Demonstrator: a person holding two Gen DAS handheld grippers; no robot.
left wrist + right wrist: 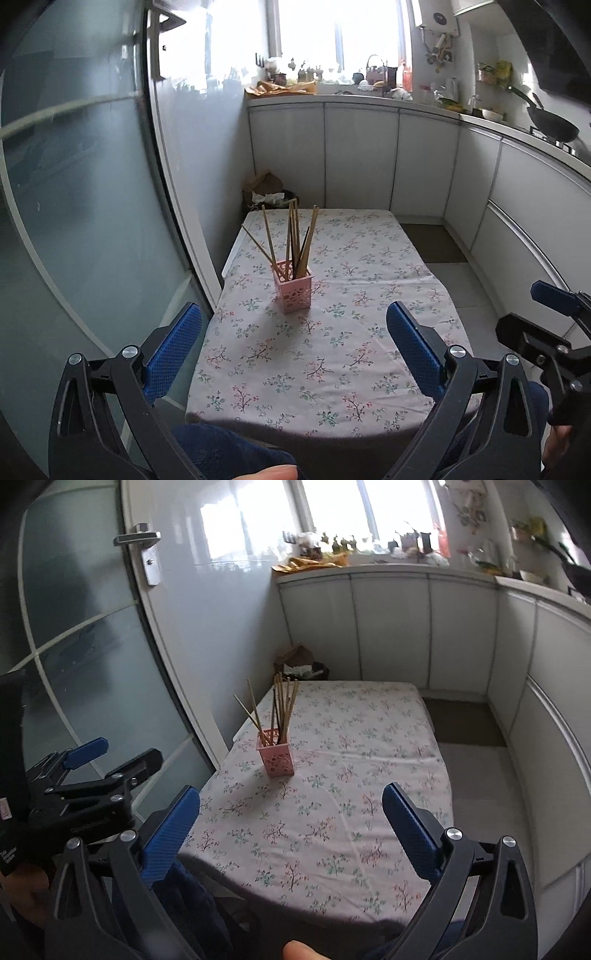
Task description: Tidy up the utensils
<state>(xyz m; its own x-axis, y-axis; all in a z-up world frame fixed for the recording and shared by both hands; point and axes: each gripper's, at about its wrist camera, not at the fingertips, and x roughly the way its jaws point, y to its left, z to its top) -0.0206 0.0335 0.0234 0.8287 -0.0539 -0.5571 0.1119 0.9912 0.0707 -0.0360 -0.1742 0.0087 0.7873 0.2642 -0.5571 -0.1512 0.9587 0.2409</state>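
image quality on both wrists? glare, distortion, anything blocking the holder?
Left wrist: window blown out, fisheye bends the door, holder sharp and unblocked. Right wrist: same window glare, softer overall, holder clear; left gripper intrudes at the left edge.

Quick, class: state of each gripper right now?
Left gripper: open, holding nothing.
Right gripper: open, holding nothing.

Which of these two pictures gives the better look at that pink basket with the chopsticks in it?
The left wrist view. There the pink basket stands nearly centred ahead of the open left gripper, larger, with its lattice wall and the chopsticks clear. The right wrist view shows the same basket smaller, off toward the left, its chopsticks thinner against the wall.
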